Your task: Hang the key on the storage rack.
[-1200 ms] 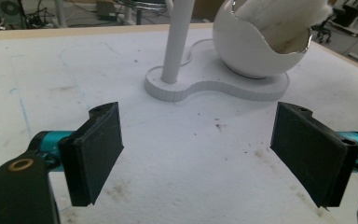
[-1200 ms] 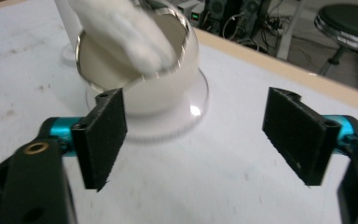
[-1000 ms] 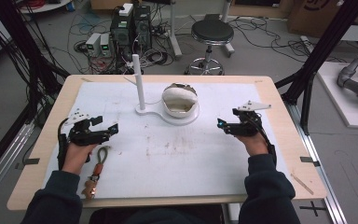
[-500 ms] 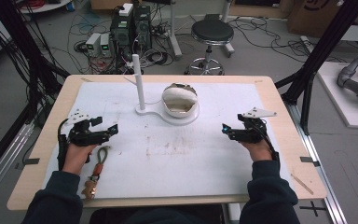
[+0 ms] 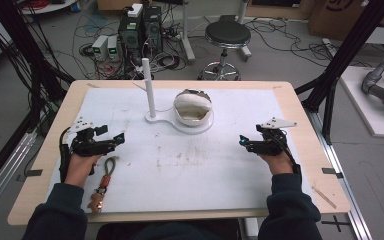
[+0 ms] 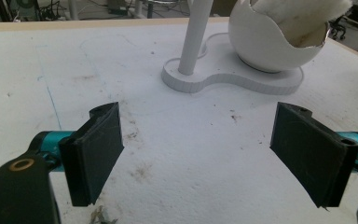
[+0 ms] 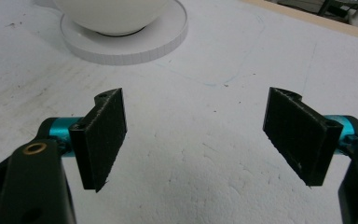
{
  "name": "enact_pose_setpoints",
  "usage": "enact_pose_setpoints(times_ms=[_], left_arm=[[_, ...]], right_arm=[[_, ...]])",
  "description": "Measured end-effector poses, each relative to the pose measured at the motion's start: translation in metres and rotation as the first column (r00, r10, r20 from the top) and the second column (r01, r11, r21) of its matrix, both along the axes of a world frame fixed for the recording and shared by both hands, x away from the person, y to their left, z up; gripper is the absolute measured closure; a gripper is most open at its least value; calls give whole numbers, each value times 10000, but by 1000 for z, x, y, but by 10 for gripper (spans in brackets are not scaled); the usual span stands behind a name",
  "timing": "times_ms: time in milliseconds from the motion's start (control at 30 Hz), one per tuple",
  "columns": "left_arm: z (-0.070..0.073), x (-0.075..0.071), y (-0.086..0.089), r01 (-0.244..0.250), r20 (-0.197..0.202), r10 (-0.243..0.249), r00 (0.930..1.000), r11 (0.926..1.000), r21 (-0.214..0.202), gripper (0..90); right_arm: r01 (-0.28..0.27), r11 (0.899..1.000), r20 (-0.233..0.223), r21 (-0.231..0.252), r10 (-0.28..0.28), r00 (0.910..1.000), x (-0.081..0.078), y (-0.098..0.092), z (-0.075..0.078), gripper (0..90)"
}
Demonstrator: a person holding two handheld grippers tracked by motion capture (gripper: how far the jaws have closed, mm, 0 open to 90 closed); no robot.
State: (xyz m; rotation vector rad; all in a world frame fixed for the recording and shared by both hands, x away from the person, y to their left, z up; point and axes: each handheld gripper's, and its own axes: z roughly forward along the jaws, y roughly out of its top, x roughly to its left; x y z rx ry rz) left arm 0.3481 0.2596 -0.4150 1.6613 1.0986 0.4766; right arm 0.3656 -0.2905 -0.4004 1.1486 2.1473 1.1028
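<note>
A white stand with an upright post and a broken-egg-shaped white bowl sits at the table's far middle; the bowl holds pale stuffing. A keychain with a cord loop and a small brown toy lies near the front left, just right of the left hand. My left gripper rests at the left, open, nothing between its jaws. My right gripper rests at the right, open and empty, pointing toward the stand base.
A white mat covers most of the wooden table. Black frame posts stand at both sides. Behind the table are a stool, computer boxes and many floor cables.
The right gripper has moved to the right and a little nearer the front edge. The left gripper has stayed where it was.
</note>
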Motion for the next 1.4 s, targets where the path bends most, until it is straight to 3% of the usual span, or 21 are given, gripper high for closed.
enact_pose_setpoints(times_ms=[133, 367, 500, 600, 733, 867, 967, 1033, 1100, 1133, 1200, 1267, 1333, 1400], left_arm=[[2, -2, 0, -2, -85, 4, 10000, 9997, 225, 167], [5, -8, -3, 8, -794, 33, 9968, 9986, 520, 165], [2, -15, -2, 117, -1218, -2, 9926, 9955, 936, 166], [-1, -21, 0, 162, -1692, 67, 9856, 9909, 1333, 170], [-7, -32, 4, 322, -2475, 179, 9687, 9800, 1966, 279], [-13, -41, 8, 474, -2983, 233, 9542, 9726, 2277, 417], [-12, -42, 11, 408, -2933, 344, 9554, 9683, 2466, 486], [-12, -40, 12, 292, -2901, 437, 9560, 9698, 2421, 516], [-14, -39, 13, 442, -3052, 346, 9517, 9679, 2475, 541], [-16, -38, 12, 575, -3153, 264, 9486, 9655, 2538, 564], [-20, -37, 9, 796, -3274, 223, 9446, 9523, 2945, 588], [-18, -36, 8, 857, -3125, 326, 9494, 9301, 3572, 670], [-17, -34, 8, 938, -3098, 288, 9504, 9229, 3736, 810], [-17, -33, 7, 894, -3044, 323, 9520, 9218, 3772, 835]], right_arm=[[23, 10000, 97, 61, -23, 10000, -2, -3, 1, 216], [57, 9992, 122, 408, -62, 9999, -3, -7, 0, 216], [24, 9991, 190, 421, -32, 9998, -3, -6, 1, 217], [24, 9992, 143, 389, -29, 9999, -2, -5, 1, 218], [67, 9993, 121, 372, -72, 9999, 0, -4, 0, 218], [60, 9993, 78, 359, -63, 9999, 0, -3, -1, 218], [35, 9994, 91, 338, -38, 10000, 0, -3, -1, 218], [25, 9995, 50, 316, -27, 10000, 0, -2, -1, 218], [8, 9996, 47, 268, -9, 10000, 0, -2, -1, 218], [25, 9996, 32, 276, -26, 10000, 0, -2, -2, 218], [24, 9996, 18, 277, -24, 10000, 0, -3, -2, 219], [57, 9996, -3, 282, -57, 10000, 0, -3, -2, 219], [47, 9997, 31, 251, -48, 10000, 0, -3, -2, 231], [48, 9997, 37, 255, -49, 10000, 0, -3, -2, 231]])
